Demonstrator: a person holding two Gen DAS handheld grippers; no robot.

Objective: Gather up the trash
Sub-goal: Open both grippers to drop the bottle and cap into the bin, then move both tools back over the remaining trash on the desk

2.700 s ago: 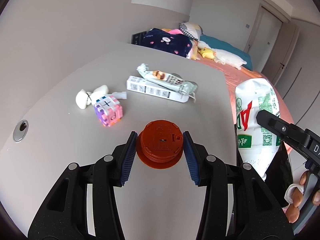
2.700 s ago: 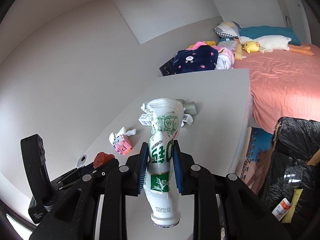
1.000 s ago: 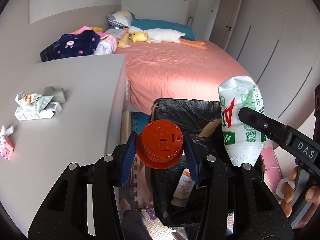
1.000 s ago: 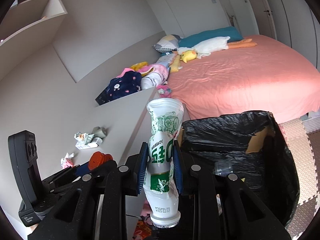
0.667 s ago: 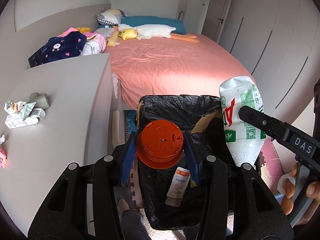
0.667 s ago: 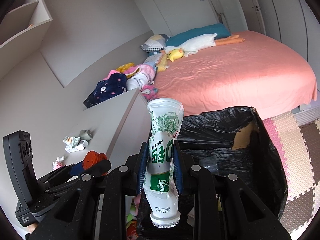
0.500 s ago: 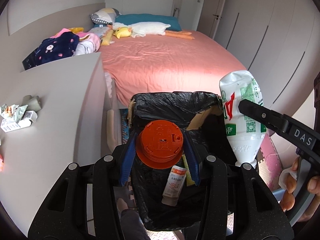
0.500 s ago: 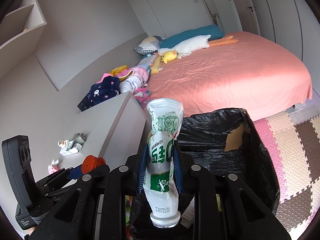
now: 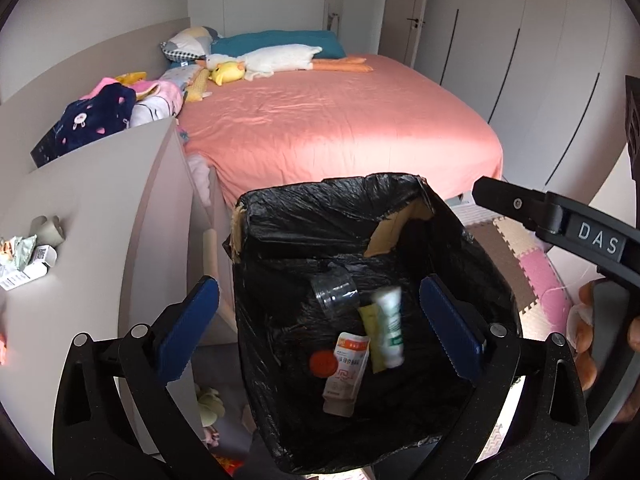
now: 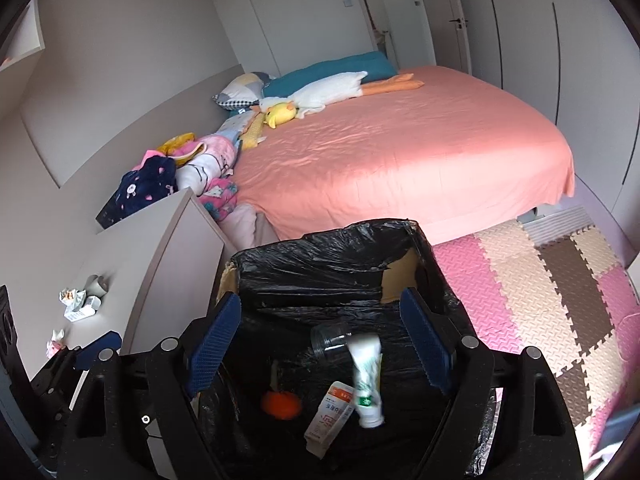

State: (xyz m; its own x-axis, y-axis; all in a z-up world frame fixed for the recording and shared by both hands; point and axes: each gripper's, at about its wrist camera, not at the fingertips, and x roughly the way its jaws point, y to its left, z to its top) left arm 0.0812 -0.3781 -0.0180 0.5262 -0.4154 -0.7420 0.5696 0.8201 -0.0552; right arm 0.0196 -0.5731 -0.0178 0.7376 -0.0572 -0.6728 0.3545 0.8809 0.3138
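Left gripper (image 9: 319, 322) and right gripper (image 10: 320, 338) are both held over the black-lined trash bin (image 9: 304, 216). Both pairs of jaws have just been opening and now stand wide apart, with nothing between the pads.

The orange cap (image 9: 323, 364) is seen inside the bin, on the left of the pile. The white-and-green bottle (image 10: 366, 376) is also inside, blurred, neck end nearest the camera, just right of a white-and-orange tube (image 9: 346, 368). A clear plastic cup (image 9: 335, 292) lies at the far side of the pile, and a yellow wrapper (image 9: 370, 320) is tucked between tube and bottle. Whether the bottle has settled cannot be told.

Left of the bin, the table (image 9: 100, 208) carries a white box with crumpled wrappers (image 9: 28, 256). Beyond the bin, the pink bed (image 9: 340, 120) is seen, with plush toys (image 9: 260, 62) at its far end and a pile of clothes (image 9: 100, 116) at its left. Foam floor mats (image 10: 560, 300) lie right of the bin. A person's fingers (image 9: 586, 344) are seen on the right gripper's handle at the right edge.
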